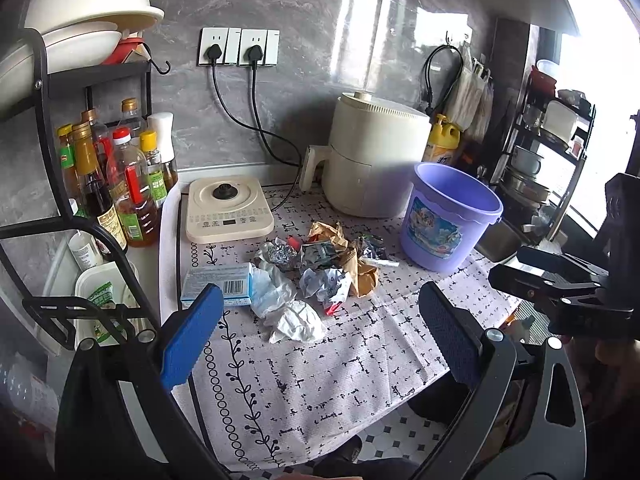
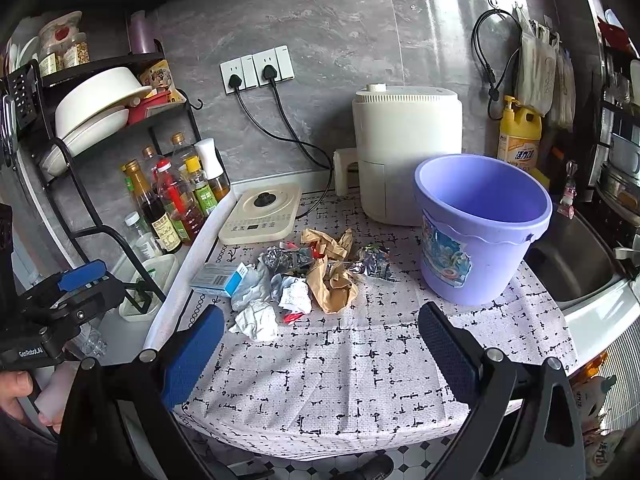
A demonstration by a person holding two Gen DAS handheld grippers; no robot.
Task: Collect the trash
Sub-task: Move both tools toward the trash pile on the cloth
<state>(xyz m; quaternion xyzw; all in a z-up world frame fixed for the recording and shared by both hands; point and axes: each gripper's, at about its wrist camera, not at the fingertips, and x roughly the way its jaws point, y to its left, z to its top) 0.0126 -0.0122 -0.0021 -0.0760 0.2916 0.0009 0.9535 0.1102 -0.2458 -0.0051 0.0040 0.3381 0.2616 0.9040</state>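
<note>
Presently, 1 heap of trash [image 1: 316,276] lay mid-surface on the patterned cloth [image 2: 360,360]: crumpled brown paper [image 2: 334,284], white tissue [image 1: 294,322], foil wrappers [image 2: 374,260], 1 blue-and-white carton [image 1: 218,286]. 1 purple bucket [image 2: 480,232] stood upright just beside the heap, mouth clear, evidently placed as the receptacle. The left hand-held gripper [image 1: 320,336] and right hand-held gripper [image 2: 320,344] were each spread wide and empty, held short of the heap, likely ready for a first pick.

Hidden and cut off

The purple bucket [image 2: 480,232] hides the air fryer's [image 2: 404,148] lower right; the sink [image 2: 576,268] at three o'clock runs off-frame.
</note>
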